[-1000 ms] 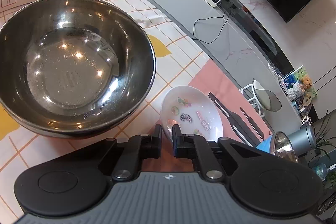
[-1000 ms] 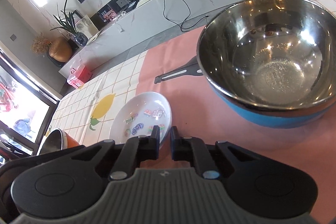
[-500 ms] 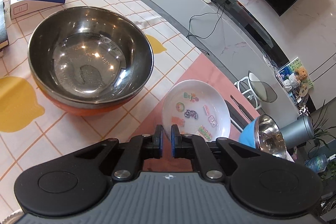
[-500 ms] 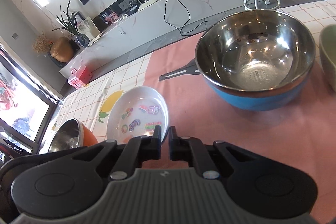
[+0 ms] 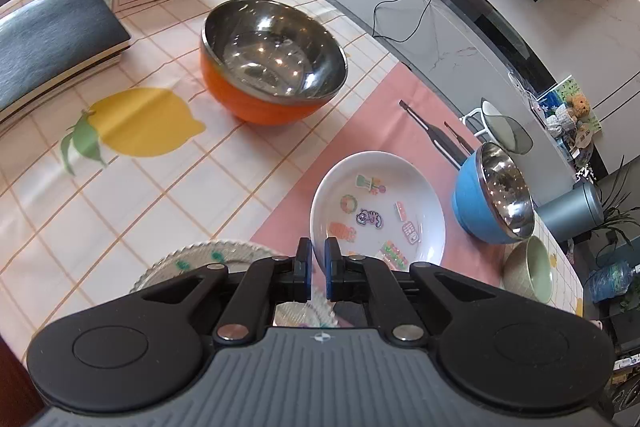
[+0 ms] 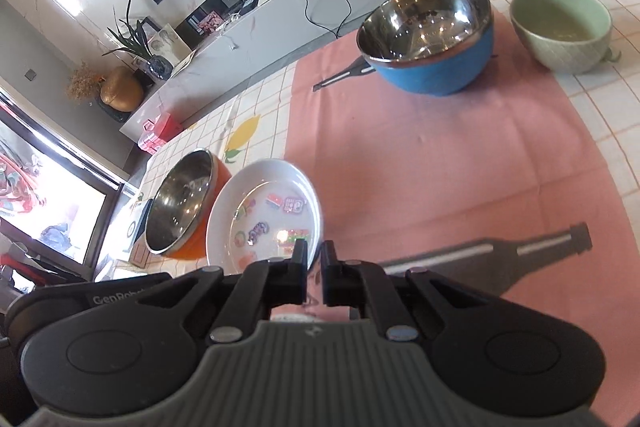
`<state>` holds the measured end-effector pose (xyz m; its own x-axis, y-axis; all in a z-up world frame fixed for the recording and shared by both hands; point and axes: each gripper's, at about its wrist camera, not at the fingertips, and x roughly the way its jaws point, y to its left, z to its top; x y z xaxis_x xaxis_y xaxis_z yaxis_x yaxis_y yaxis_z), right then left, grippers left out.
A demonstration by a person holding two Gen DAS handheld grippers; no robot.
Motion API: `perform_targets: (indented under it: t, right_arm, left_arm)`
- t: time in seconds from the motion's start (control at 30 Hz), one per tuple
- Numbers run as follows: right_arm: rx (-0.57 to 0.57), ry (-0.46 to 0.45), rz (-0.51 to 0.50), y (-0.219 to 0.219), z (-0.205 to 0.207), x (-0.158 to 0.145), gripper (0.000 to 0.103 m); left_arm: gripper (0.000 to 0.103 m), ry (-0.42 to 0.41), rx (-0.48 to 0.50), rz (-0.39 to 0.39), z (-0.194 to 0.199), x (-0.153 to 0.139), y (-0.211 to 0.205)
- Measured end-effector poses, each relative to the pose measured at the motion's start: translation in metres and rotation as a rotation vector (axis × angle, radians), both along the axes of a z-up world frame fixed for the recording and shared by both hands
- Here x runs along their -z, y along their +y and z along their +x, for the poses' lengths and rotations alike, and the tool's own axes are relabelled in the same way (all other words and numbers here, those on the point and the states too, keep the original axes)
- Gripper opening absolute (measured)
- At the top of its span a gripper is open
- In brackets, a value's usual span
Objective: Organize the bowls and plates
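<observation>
Left gripper hung closed and empty above the table. Orange bowl sat on the lemon-print cloth; white plate, blue bowl on the pink mat. Green bowl near the blue one. Glass plate partly hidden under the gripper.

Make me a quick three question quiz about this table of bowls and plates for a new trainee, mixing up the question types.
1. True or false: the orange bowl stands on the pink mat.
2. Which dish lies nearest the left gripper? A) white plate B) blue bowl C) green bowl
3. Fill in: both the left gripper and the right gripper are shut and hold ____.

Key
1. False: it stands on the checked cloth.
2. A.
3. Nothing.
</observation>
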<state>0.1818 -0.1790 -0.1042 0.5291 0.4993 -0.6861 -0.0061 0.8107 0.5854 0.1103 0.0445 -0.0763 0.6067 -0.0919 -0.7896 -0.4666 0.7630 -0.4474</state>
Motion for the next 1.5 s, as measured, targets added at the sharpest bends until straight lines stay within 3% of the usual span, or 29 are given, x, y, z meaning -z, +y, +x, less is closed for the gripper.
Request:
perform_targets:
  t: [0.3,0.57,1.1,1.5]
  right_arm:
    - [-0.011,0.052,0.053,-0.006,-0.074,-0.005,0.004]
    - [-0.018,0.114,0.077,-0.007,-0.105,0.003,0.004]
    - [-0.018,0.172,0.081,-0.001,-0.104,0.021,0.004]
    - [-0.025,0.178,0.075,0.007,-0.095,0.032,0.004]
  left_arm:
    - [0.004,0.037,0.009,-0.012,-0.056,-0.003,0.007]
    - [0.004,0.072,0.004,-0.044,-0.084,0.010,0.015]
    - [0.005,0.115,-0.019,-0.098,-0.086,0.038,0.028]
    - [0.005,0.106,-0.040,-0.092,-0.080,0.040,0.033]
